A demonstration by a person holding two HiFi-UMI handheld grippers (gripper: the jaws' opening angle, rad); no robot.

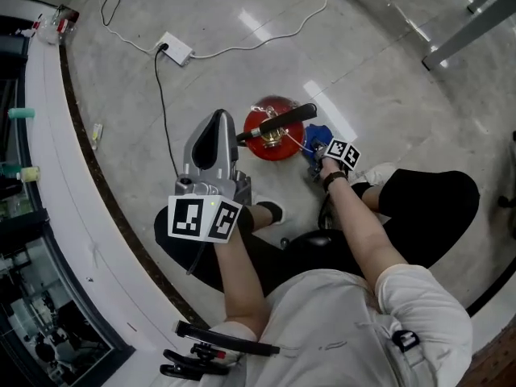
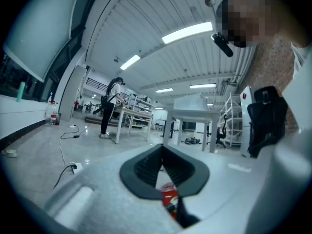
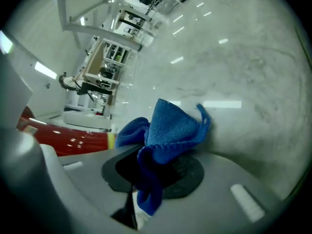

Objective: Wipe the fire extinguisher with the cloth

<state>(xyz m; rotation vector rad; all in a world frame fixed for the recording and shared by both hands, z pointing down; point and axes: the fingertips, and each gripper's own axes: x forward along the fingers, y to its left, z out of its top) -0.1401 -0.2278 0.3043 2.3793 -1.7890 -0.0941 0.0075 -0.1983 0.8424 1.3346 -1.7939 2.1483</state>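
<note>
the red fire extinguisher [image 1: 270,142] stands on a glossy grey floor [image 1: 387,71], just left of the right hand-held gripper [image 1: 318,158], whose jaws are clamped on a blue cloth [image 3: 170,128]. the left hand-held gripper [image 1: 219,123], jaws together and empty, is raised on the extinguisher's other side. a white power strip [image 1: 175,48] lies beyond it.

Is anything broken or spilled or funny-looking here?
Nothing stands out. The fire extinguisher stands upright on the floor, and the right gripper holds the bunched blue cloth beside it. No spill shows.
</note>
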